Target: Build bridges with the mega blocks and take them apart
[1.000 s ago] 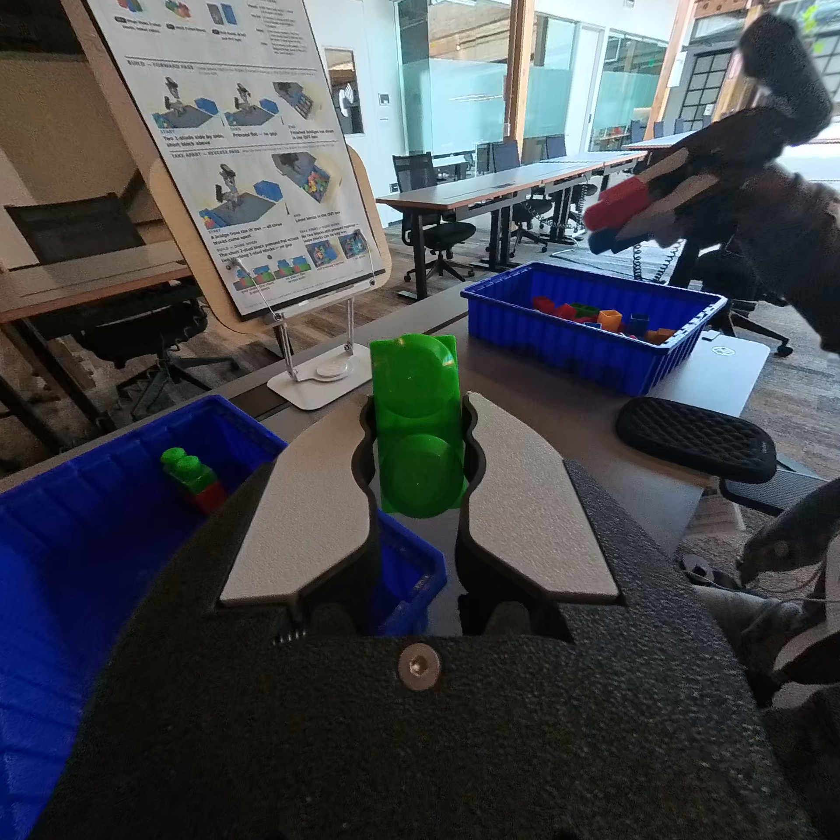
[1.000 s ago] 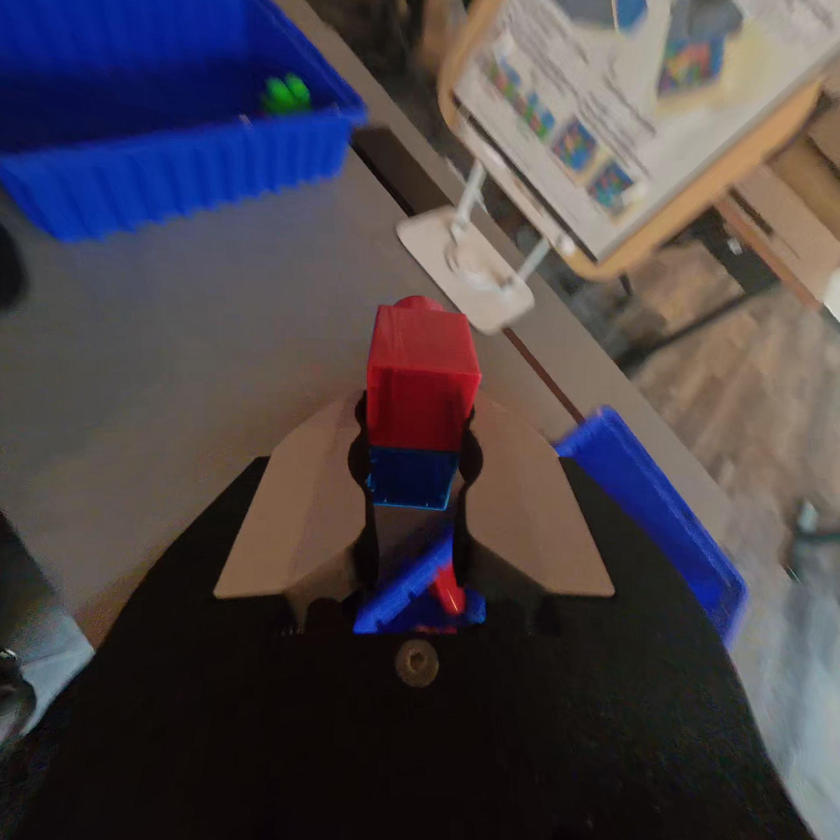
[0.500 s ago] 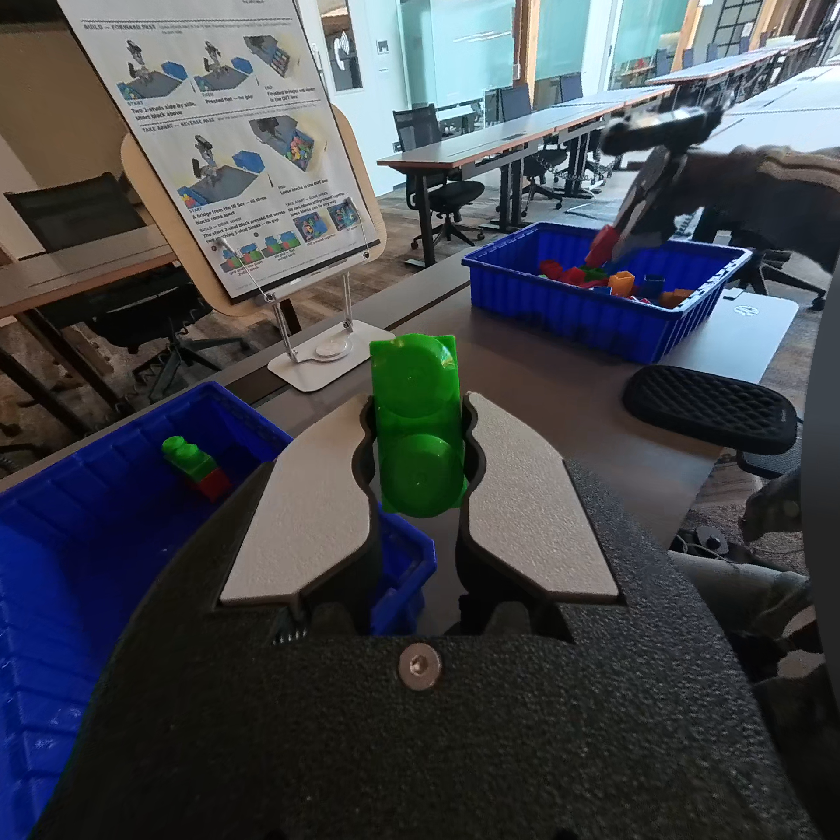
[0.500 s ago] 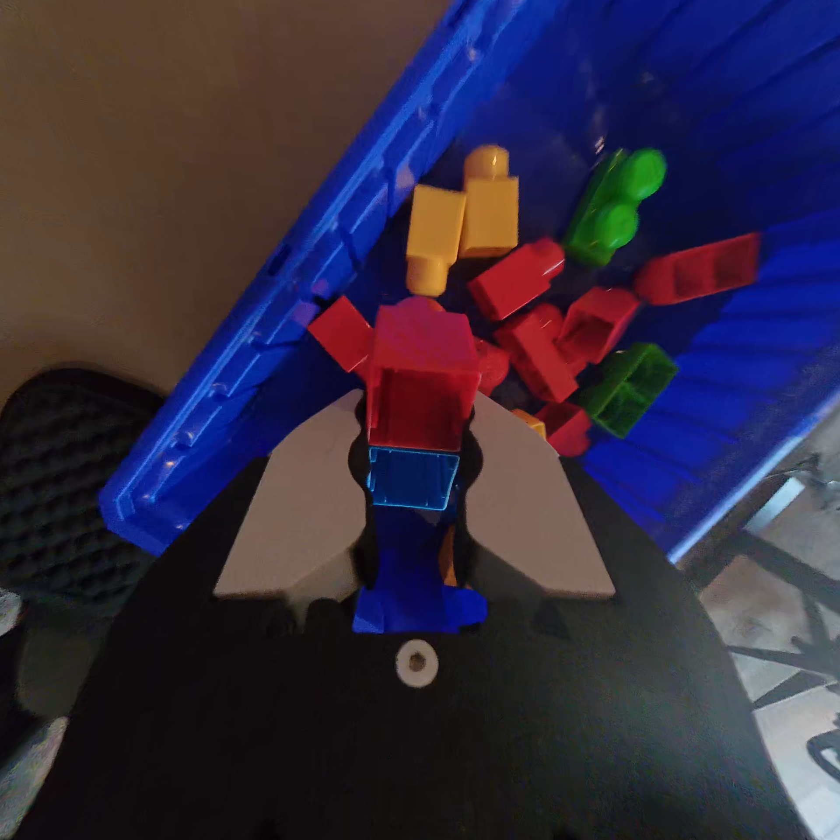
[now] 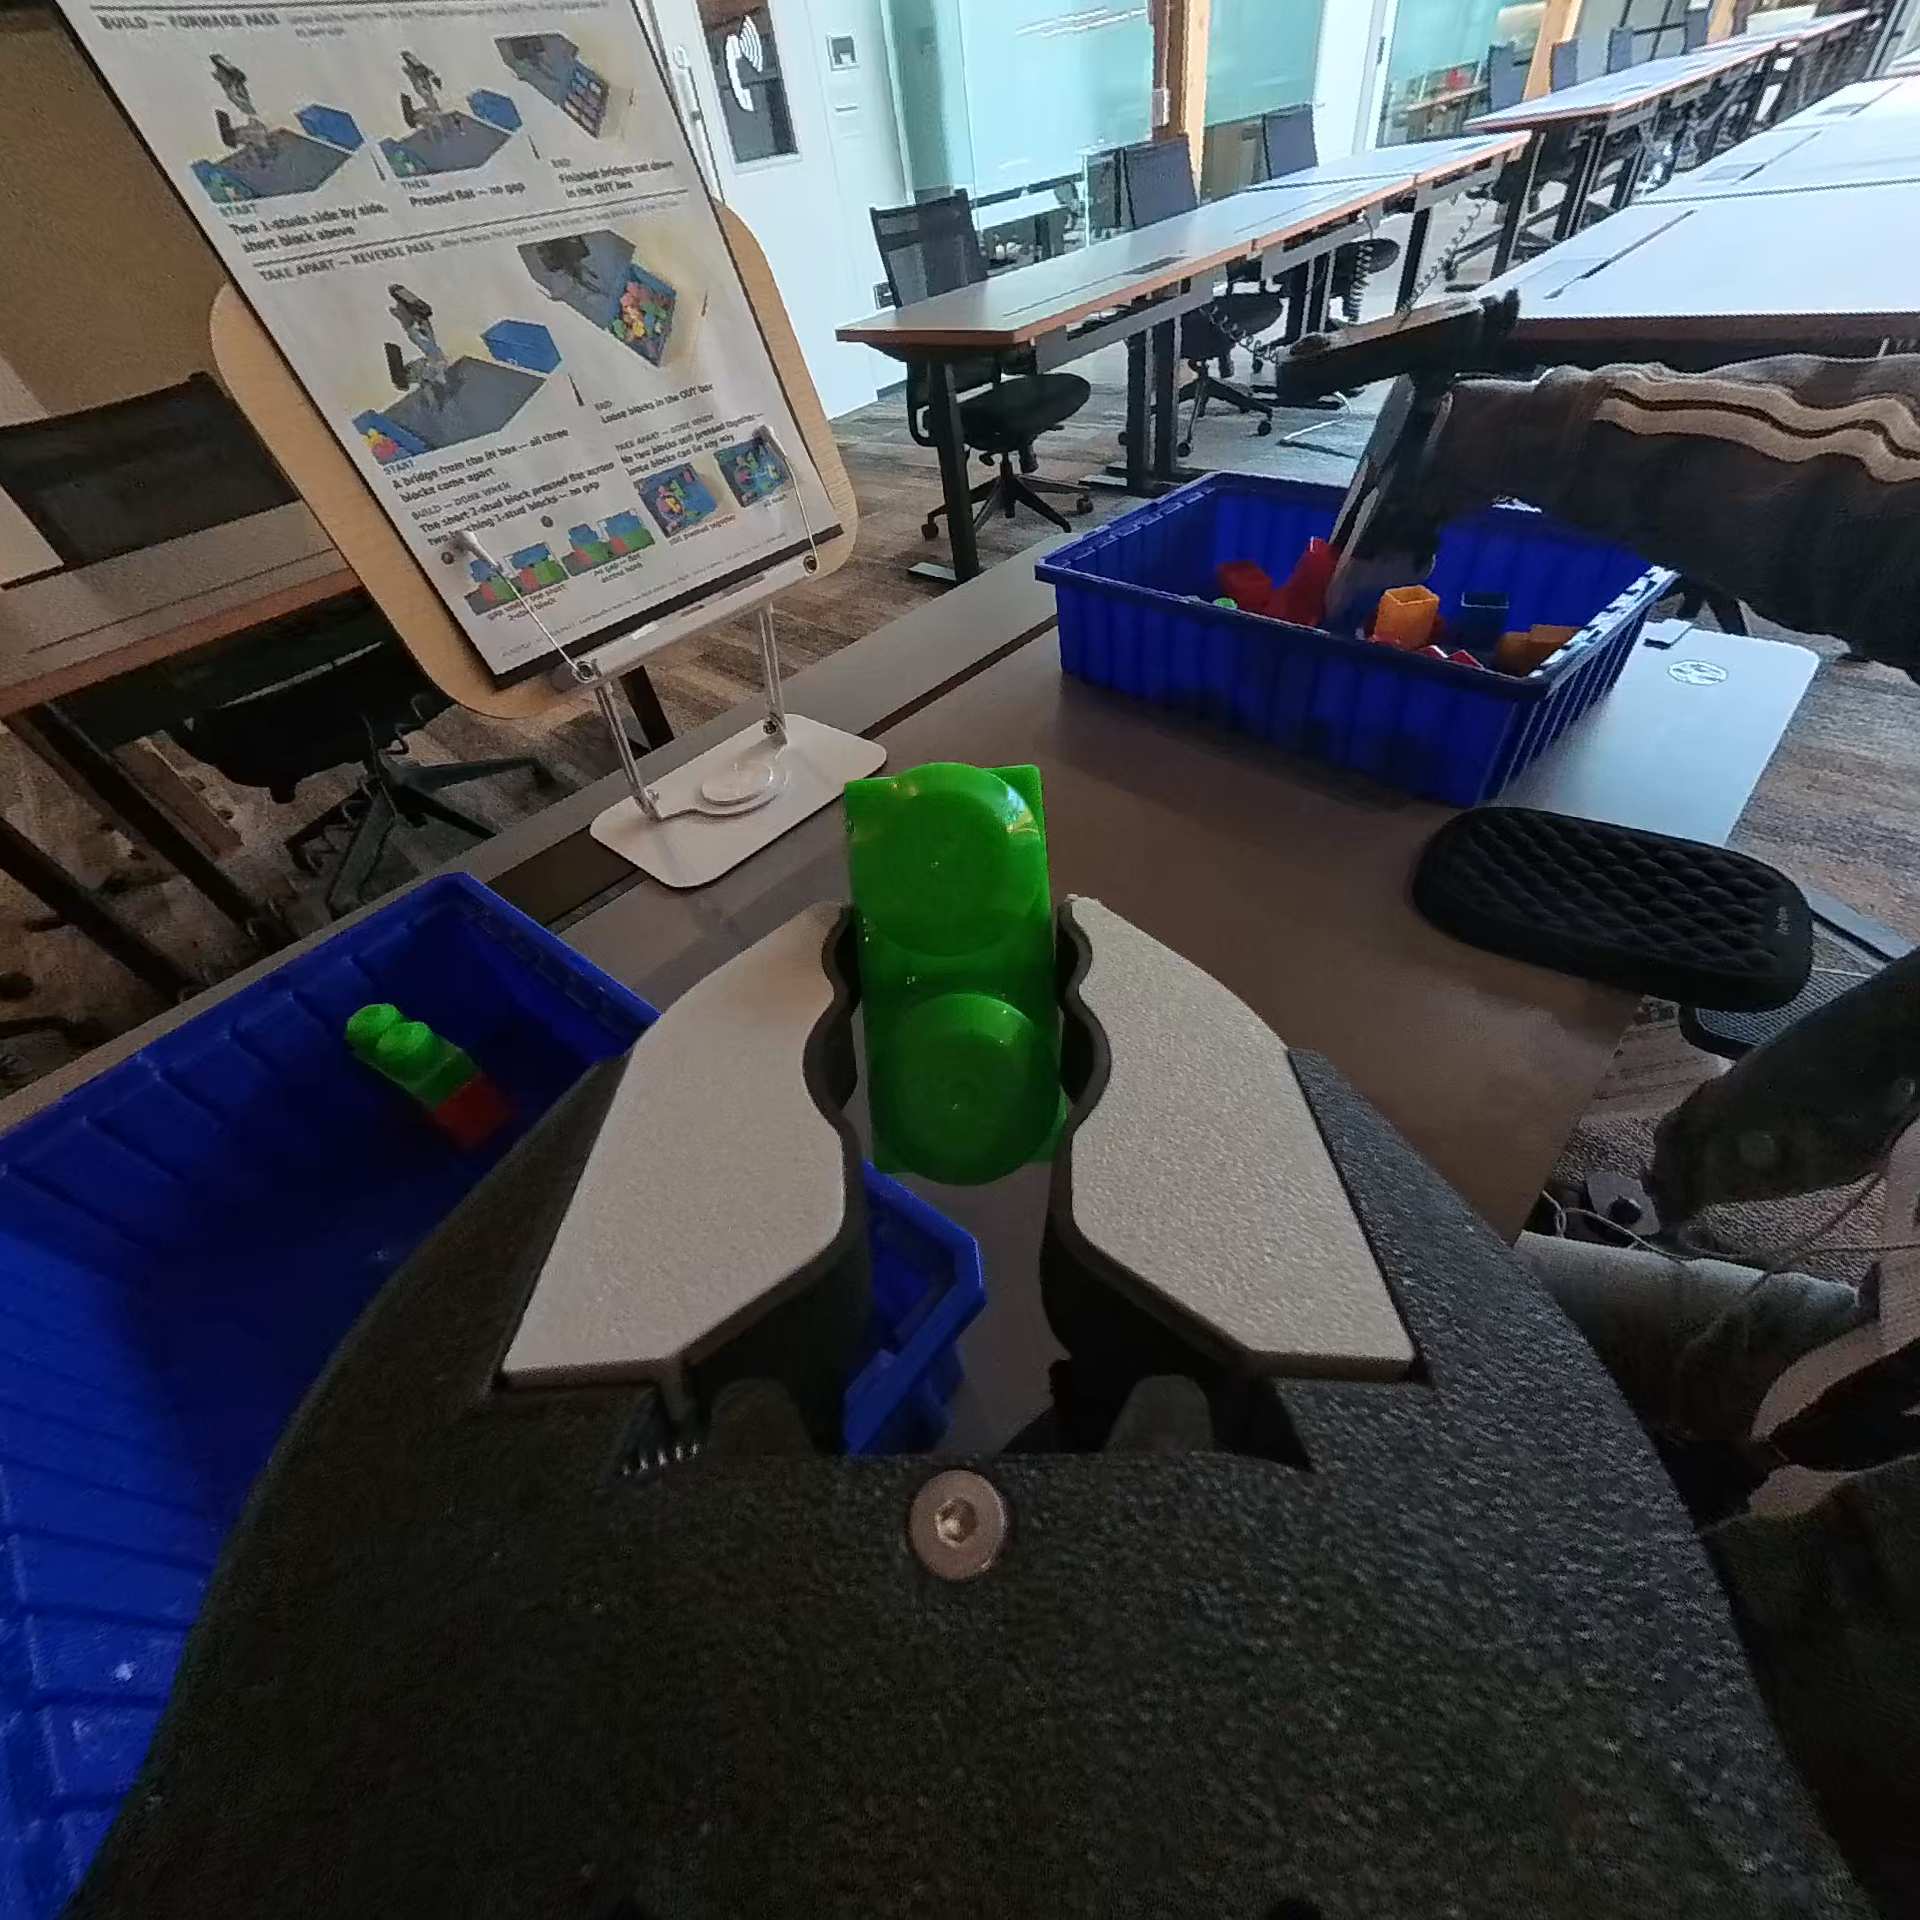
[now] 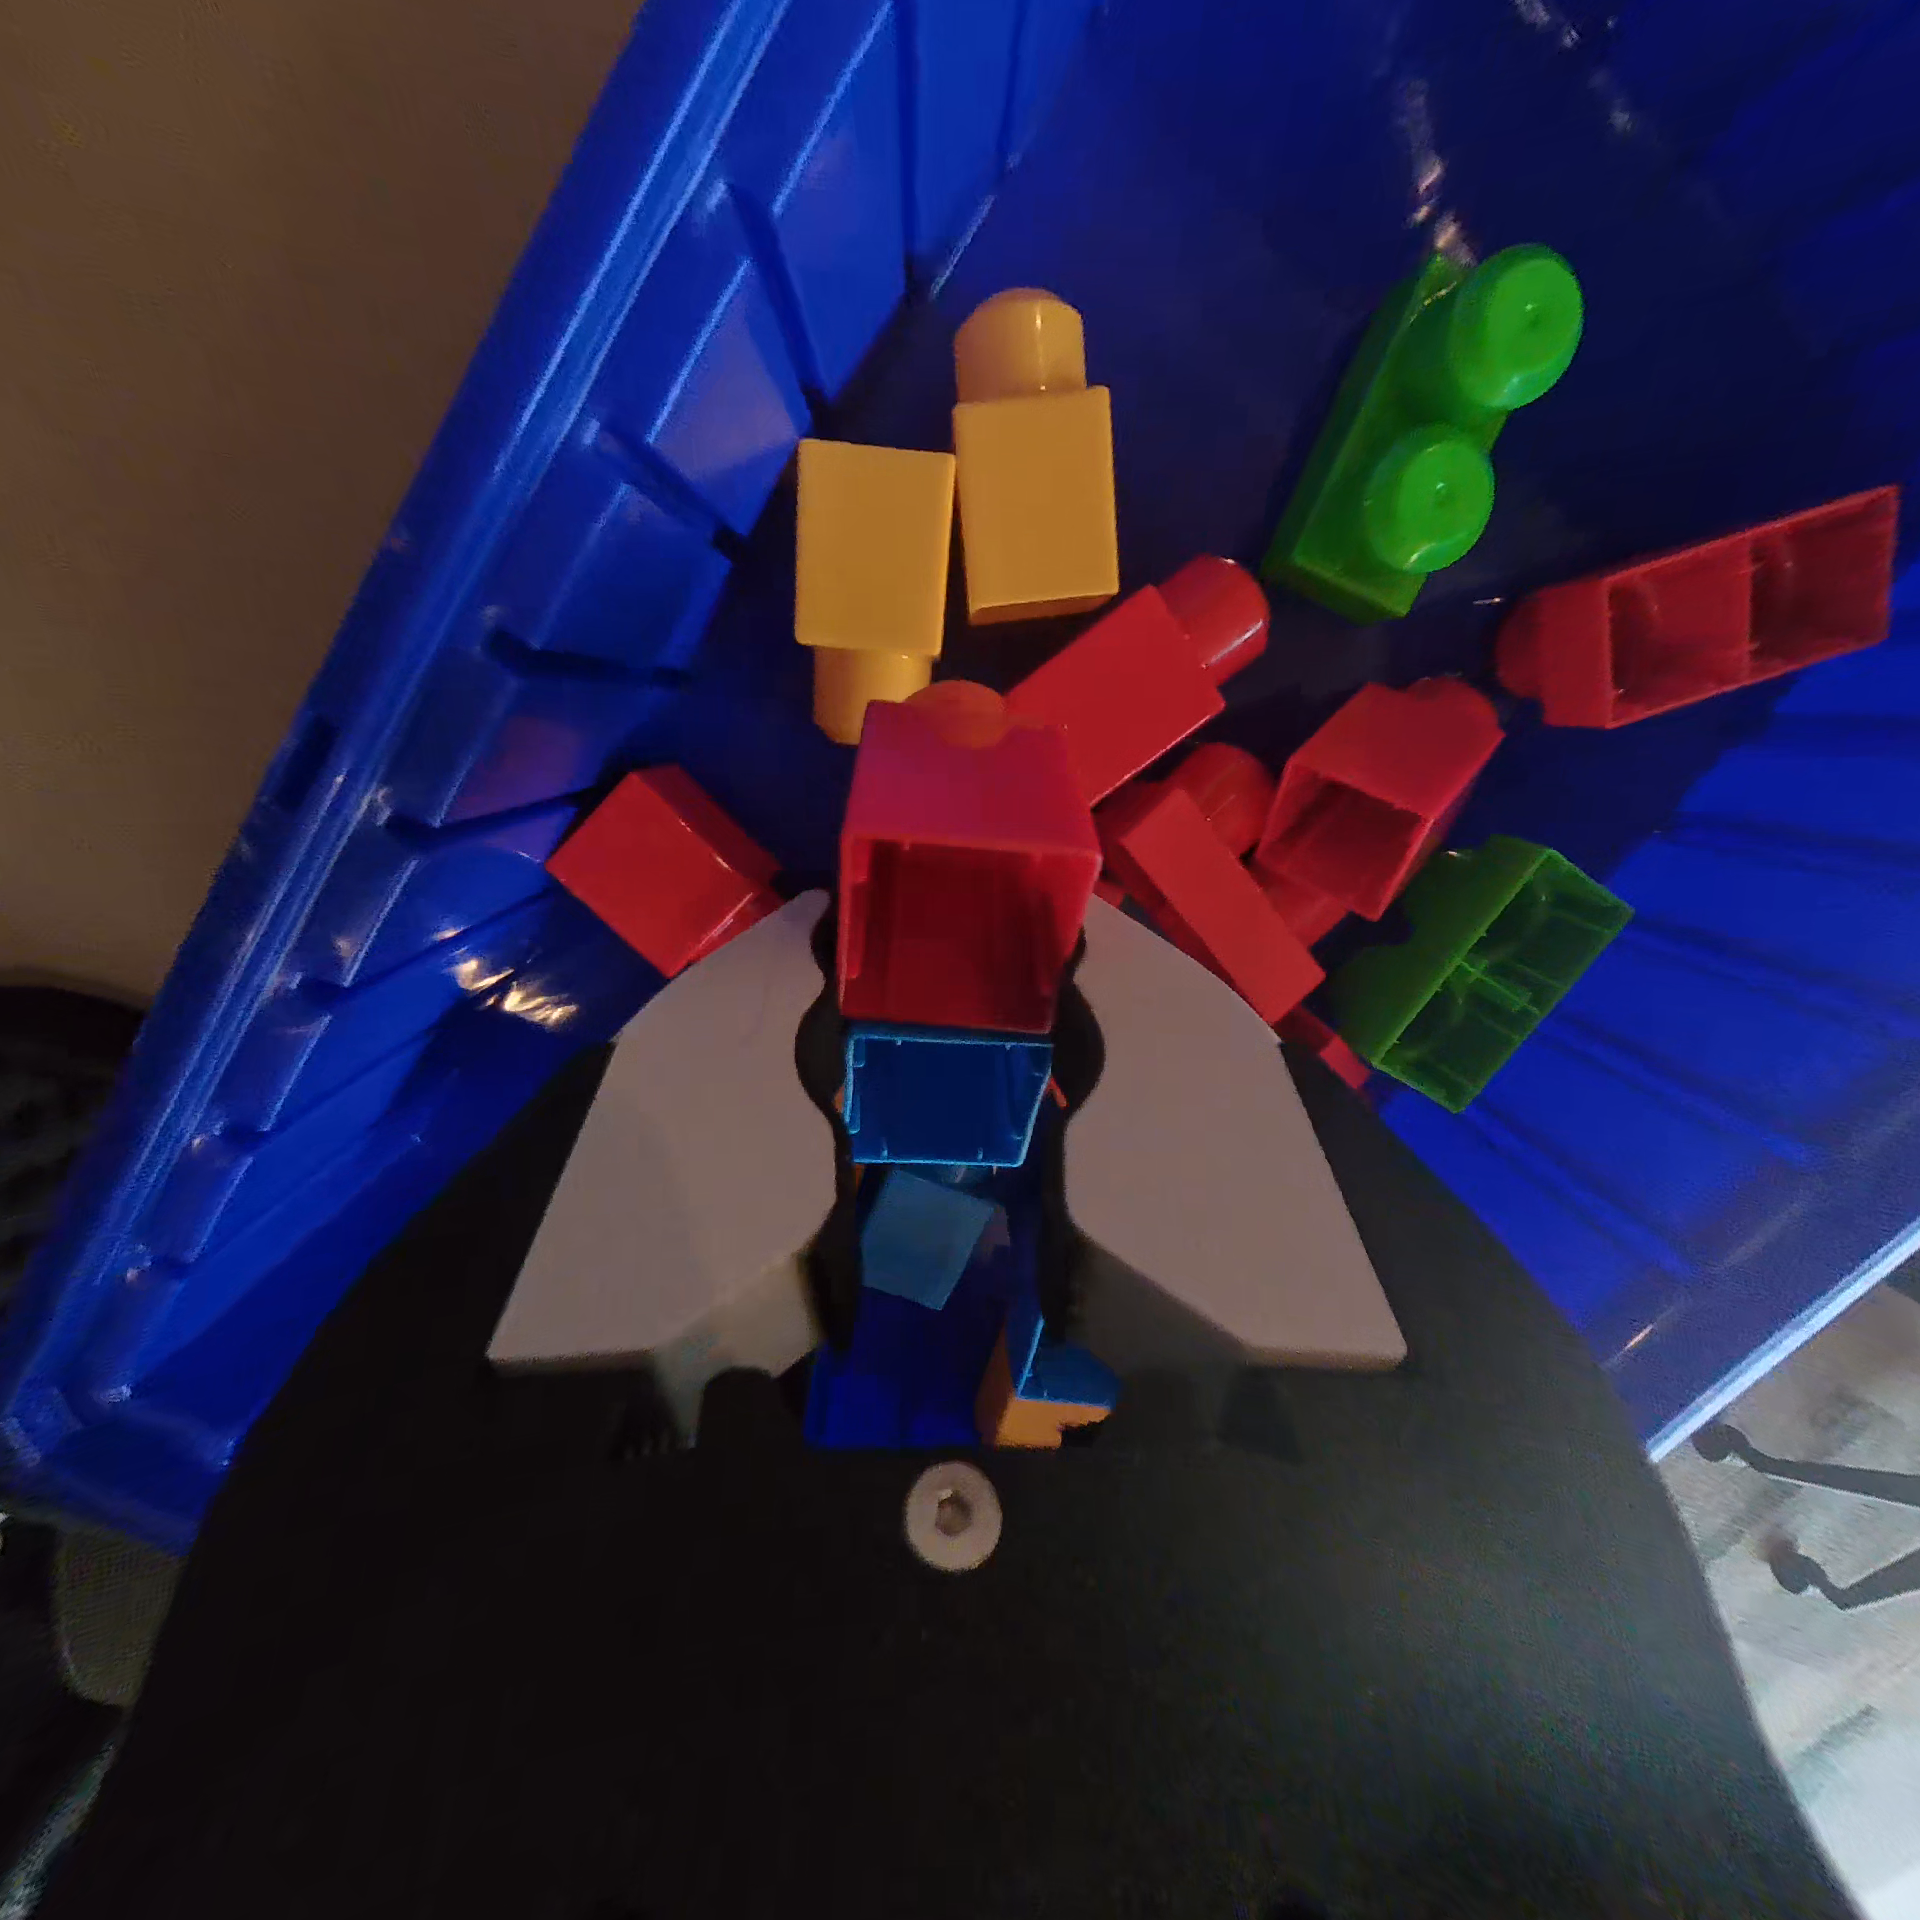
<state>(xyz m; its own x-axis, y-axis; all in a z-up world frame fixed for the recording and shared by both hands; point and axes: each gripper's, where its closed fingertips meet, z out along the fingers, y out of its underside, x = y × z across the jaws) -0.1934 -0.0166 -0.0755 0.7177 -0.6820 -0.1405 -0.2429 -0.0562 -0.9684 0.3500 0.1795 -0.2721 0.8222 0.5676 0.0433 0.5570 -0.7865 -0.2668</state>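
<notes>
**Blocks clamped in both grippers, right one over the far bin**

Our left gripper (image 5: 954,1023) has its jaws clenched on a green two-stud block (image 5: 951,971), held upright with its studs facing the camera. It hangs above the table (image 5: 1226,831), over the near corner of a blue bin (image 5: 208,1195). In that bin lies a small stack, green on red (image 5: 426,1070). An instruction sheet on a stand (image 5: 488,343) sits behind.

Our right gripper (image 6: 961,1039) grips a red block (image 6: 966,883) and a blue block (image 6: 945,1101) side by side, hollow undersides toward the camera. It reaches into the far blue bin (image 6: 520,623), just above a pile of loose blocks: two yellow blocks (image 6: 956,520), several red ones (image 6: 1132,675) and two green ones (image 6: 1403,436). Whether the held pair touches the pile, we cannot tell.
</notes>
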